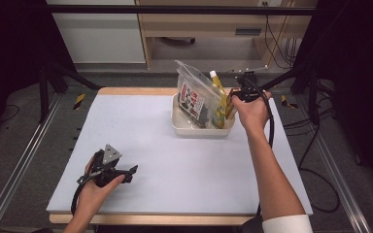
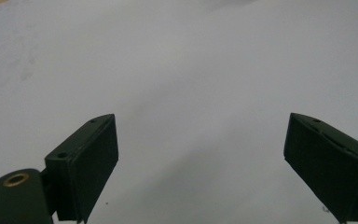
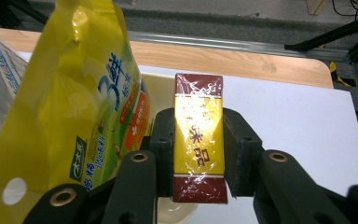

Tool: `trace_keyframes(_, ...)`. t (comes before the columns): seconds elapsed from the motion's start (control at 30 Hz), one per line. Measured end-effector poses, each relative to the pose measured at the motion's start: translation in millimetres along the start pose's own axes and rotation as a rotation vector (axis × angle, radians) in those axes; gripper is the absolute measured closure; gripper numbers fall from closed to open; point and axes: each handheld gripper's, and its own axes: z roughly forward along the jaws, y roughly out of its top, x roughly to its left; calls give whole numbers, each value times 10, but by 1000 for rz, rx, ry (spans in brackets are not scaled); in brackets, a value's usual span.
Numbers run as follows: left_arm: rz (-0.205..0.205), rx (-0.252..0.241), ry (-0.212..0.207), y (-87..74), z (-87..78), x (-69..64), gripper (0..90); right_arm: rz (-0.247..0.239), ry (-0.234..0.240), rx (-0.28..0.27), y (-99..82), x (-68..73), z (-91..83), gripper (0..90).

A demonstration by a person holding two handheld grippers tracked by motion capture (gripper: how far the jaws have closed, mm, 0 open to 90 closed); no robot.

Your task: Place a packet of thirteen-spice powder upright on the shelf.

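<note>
My right gripper [image 3: 199, 154] is shut on a small red and yellow box wrapped in clear film [image 3: 199, 140], both pads pressed on its long sides. In the high view that gripper [image 1: 236, 96] holds the box [image 1: 230, 103] at the right end of a white tub [image 1: 194, 130]. A yellow pouch [image 3: 70, 107] leans right beside the box, and a clear printed bag [image 1: 193, 97] stands in the tub. My left gripper [image 1: 126, 173] rests low over the white table top [image 1: 175, 165] near the front left, its jaws wide apart in the left gripper view [image 2: 200, 154] with nothing between them.
The wooden table edge [image 3: 242, 60] runs behind the tub, with metal rails [image 1: 24, 160] along both sides. Cables hang off the right side [image 1: 320, 189]. A pale cabinet [image 1: 199, 29] stands beyond the table.
</note>
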Motion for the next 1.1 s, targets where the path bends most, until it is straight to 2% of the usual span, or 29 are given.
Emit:
trace_keyframes(0.27, 3, 0, -2, 0, 12, -13, 100, 20, -33, 5, -17, 35, 23, 686)
trace_keyframes(0.53, 7, 0, -3, 2, 8, -16, 100, 4, -70, 12, -27, 98, 80, 685)
trace_keyframes(0.63, 8, -1, -3, 3, 9, -18, 100, 5, -67, 16, -38, 97, 113, 685)
trace_keyframes(0.83, 25, 3, -8, 11, 16, -42, 100, 46, -39, 12, -76, 30, 181, 680)
trace_keyframes(1.0, 44, 3, -7, 23, 6, -52, 100, 29, -29, 6, -96, 21, 214, 676)
trace_keyframes(1.1, 41, -2, -4, 19, 5, -44, 100, 28, -29, 10, -118, 24, 239, 673)
